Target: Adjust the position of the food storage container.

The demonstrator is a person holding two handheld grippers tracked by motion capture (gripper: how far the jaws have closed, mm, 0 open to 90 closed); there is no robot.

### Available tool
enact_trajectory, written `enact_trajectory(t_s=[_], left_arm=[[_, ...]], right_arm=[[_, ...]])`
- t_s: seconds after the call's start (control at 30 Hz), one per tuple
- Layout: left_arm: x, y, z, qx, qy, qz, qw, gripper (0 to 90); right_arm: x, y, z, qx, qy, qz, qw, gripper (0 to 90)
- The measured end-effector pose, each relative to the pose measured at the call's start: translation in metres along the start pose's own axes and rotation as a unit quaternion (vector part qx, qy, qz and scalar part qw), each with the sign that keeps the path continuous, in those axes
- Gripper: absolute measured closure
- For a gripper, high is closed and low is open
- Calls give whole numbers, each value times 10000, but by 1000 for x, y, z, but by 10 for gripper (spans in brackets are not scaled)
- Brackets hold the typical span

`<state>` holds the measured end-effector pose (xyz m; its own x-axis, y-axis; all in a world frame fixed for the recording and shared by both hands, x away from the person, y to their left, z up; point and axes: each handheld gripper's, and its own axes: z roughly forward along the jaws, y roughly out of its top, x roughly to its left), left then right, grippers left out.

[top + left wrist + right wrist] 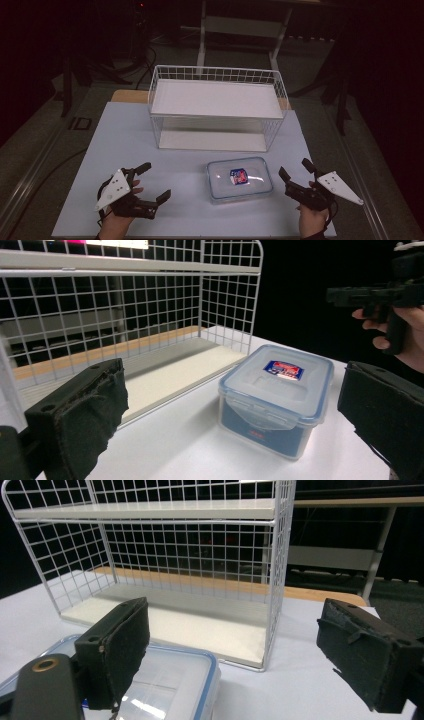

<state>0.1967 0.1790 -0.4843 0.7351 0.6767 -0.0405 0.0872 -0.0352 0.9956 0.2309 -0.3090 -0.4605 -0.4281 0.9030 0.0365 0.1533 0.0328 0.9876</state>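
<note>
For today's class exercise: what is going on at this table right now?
A person holds a two-jaw gripper in each hand over a white table. The left gripper and the right gripper are both open and hold nothing. Between them sits a clear lidded plastic box with a blue rim, in front of a white two-tier wire shelf.

A dark room is seen behind the white table (125, 145); a white-legged frame (202, 35) stands beyond it, and grey floor (45, 135) lies beside it

Clear glossy plastic box (240, 179) with blue-trimmed lid; white coated wire rack (217, 107) with smooth matt shelves; matt white table (125, 145); rough black jaw pads (82, 412).
</note>
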Motion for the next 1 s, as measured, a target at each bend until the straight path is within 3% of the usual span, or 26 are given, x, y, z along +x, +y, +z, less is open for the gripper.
enact_trajectory(t_s=[0.07, 0.17, 0.27, 0.37, 0.4, 0.43, 0.47, 0.5, 0.53, 0.57, 0.6, 0.63, 0.67, 0.7, 0.73, 0.77, 0.8, 0.87, 0.9, 0.93, 0.97, 1.0], left_arm=[[0, 1, 0, -10, -8, -5, 10000, 0], [0, 1, 0, -24, -5, -19, 10000, 0], [0, 1, 0, -36, 6, 18, 10000, 0], [0, 1, 0, -52, -9, 18, 10000, 0], [1, 1, 1, -40, 0, 10, 10000, 0], [1, 1, 1, -40, 0, 10, 10000, 0], [1, 1, 1, -34, 9, 20, 10000, 0], [1, 1, 1, -34, 9, 20, 10000, 0], [1, 1, 1, -46, 13, 25, 10000, 0], [1, 1, 1, -46, 13, 25, 10000, 0], [1, 1, 1, -53, 11, 23, 10000, 0], [1, 1, 1, -48, 20, 29, 10000, 0], [1, 0, 1, -32, 17, 36, 10000, 0], [1, 0, 1, -32, 17, 36, 10000, 0], [2, 0, 1, -20, 20, 38, 10000, 0], [2, 0, 1, -20, 20, 38, 10000, 0], [2, 0, 1, -16, 20, 32, 10000, 0], [2, 0, 1, 4, 17, 38, 10000, 0], [2, 0, 1, 5, 13, 37, 10000, 0], [2, 0, 1, 5, 13, 37, 10000, 0], [2, 0, 2, 9, -2, 31, 10000, 0], [2, 0, 2, 19, -5, 34, 10000, 0]], right_arm=[[0, 3, 0, -19, 147, -11, 9999, 129], [0, 8, 0, 18, 175, -103, 9998, 129], [-5, 18, 0, 155, 399, 0, 9991, 128], [-6, 23, 1, 248, 466, 11, 9986, 129], [-6, 25, 2, 376, 763, 118, 9963, 138], [-6, 25, 2, 376, 763, 118, 9963, 138], [-2, 25, 3, 519, 1065, 231, 9927, 185], [-2, 25, 3, 519, 1065, 231, 9927, 185], [6, 22, 4, 700, 1347, 209, 9882, 230], [6, 22, 4, 700, 1347, 209, 9882, 230], [16, 17, 7, 892, 1618, 80, 9827, 259], [16, 17, 7, 892, 1618, 80, 9827, 259], [26, 11, 10, 1029, 1816, 8, 9780, 406], [26, 11, 10, 1029, 1816, 8, 9780, 406], [29, 9, 11, 1108, 1964, -16, 9742, 450], [29, 9, 11, 1108, 1964, -16, 9742, 450], [47, 0, 15, 1377, 2336, -251, 9622, 557], [57, -5, 17, 1523, 2471, -344, 9563, 646], [61, -7, 19, 1610, 2597, -402, 9513, 646], [61, -7, 19, 1610, 2597, -402, 9513, 646], [66, -10, 20, 1673, 2649, -469, 9485, 662], [71, -13, 23, 1796, 2844, -489, 9405, 686]])
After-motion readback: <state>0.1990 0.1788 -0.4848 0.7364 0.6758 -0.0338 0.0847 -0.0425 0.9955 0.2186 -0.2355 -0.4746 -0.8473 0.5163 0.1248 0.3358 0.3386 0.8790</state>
